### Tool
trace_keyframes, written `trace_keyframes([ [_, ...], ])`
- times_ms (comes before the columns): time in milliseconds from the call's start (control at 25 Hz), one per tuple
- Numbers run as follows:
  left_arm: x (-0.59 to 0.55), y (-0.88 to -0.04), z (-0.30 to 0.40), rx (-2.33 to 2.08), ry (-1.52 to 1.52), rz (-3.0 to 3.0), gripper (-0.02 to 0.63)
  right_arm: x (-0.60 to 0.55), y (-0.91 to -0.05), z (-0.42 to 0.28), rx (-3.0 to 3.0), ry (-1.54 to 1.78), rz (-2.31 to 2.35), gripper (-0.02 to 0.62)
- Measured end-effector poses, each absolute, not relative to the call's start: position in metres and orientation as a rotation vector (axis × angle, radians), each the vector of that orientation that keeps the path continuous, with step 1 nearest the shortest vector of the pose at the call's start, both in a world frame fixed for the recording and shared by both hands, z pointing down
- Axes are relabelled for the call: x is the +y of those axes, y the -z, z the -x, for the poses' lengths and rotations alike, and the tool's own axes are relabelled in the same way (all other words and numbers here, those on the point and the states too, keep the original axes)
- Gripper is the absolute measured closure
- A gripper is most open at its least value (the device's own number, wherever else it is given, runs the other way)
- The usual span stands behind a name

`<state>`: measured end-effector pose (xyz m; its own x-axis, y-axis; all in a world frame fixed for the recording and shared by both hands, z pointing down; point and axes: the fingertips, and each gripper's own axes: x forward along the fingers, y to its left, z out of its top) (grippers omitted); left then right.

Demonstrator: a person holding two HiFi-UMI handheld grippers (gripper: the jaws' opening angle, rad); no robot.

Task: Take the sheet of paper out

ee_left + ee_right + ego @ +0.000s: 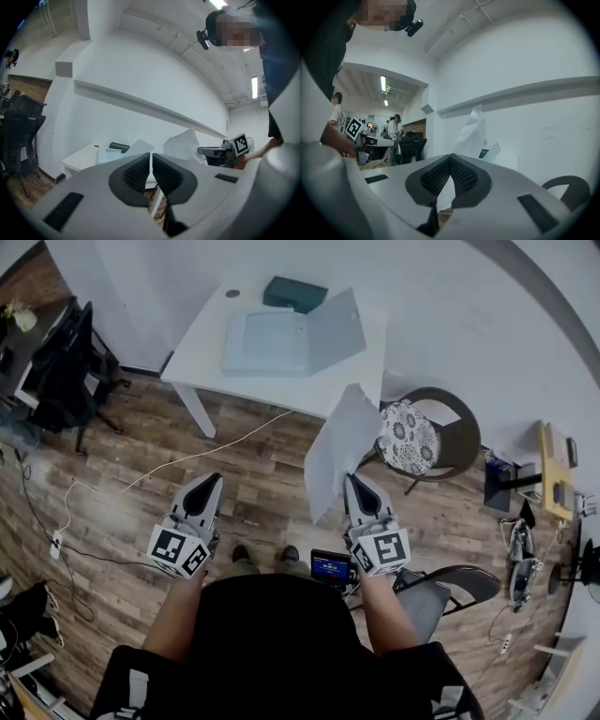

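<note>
My right gripper (360, 486) is shut on the lower edge of a white sheet of paper (338, 448), which stands up crumpled in the air in front of the white table (206, 343). In the right gripper view the sheet (472, 130) rises from between the closed pads of that gripper (450, 158). An open pale-blue folder (291, 338) lies on the table, apart from the sheet. My left gripper (208, 487) hangs over the wooden floor to the left, shut with nothing in it (151, 158). The left gripper view shows the sheet (183, 143) held at the right.
A dark green box (294, 293) sits at the table's far edge. A round chair with a patterned cushion (409, 437) stands right of the table, just beyond the sheet. A white cable (187, 460) runs across the floor. A black office chair (61, 367) stands far left.
</note>
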<state>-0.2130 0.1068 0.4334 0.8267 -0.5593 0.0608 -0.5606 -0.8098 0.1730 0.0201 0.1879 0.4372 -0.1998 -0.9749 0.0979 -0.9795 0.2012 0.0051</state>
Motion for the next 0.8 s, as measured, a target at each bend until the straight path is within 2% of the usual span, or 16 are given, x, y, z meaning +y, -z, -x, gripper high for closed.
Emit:
trace_keyframes([
  [800,0.126,-0.446,0.187,-0.832,-0.034,-2.807,0.601,0.208,-0.451,-0.043,-2.378,-0.137,-1.923,0.586],
])
